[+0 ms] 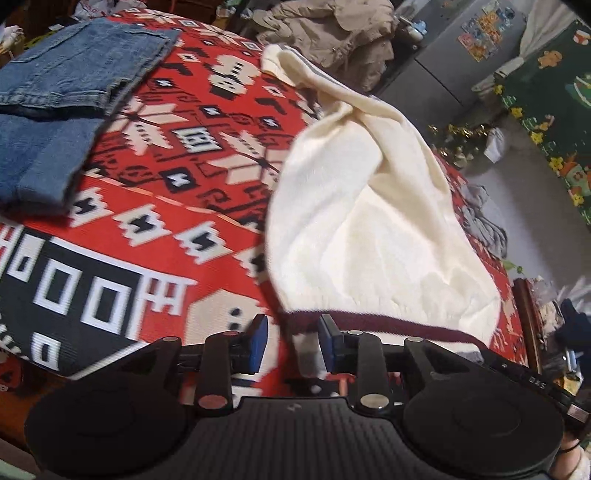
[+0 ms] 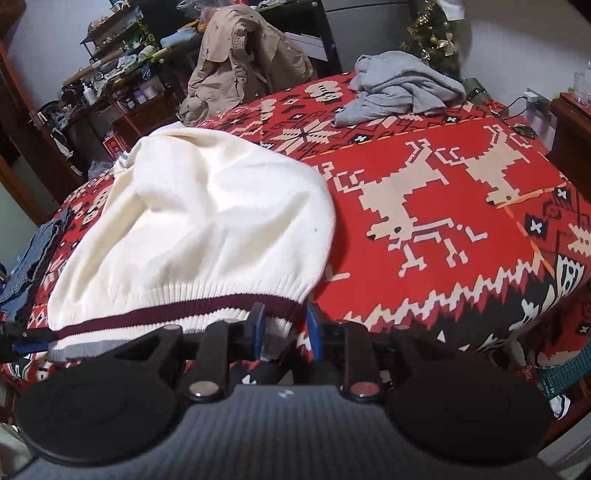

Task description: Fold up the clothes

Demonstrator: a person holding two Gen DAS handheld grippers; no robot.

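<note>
A cream knit sweater (image 1: 369, 221) with a maroon-striped hem (image 1: 388, 325) lies bunched on the red patterned blanket (image 1: 177, 155). My left gripper (image 1: 293, 338) is at the hem's left corner. Its blue pads (image 1: 258, 336) stand apart, with the hem edge loose between them. In the right wrist view the same sweater (image 2: 192, 221) spreads away from my right gripper (image 2: 286, 326). The right end of the hem (image 2: 166, 310) sits between its jaws and touches one blue pad (image 2: 258, 325), while the other pad stands clear of it.
Folded blue jeans (image 1: 74, 92) lie on the blanket left of the sweater, also seen as jeans (image 2: 33, 258) at the left edge. A crumpled grey garment (image 2: 399, 88) sits at the far side. A beige jacket (image 2: 240, 55), cluttered shelves (image 2: 110, 74) and a Christmas tree (image 2: 432, 33) stand beyond the bed.
</note>
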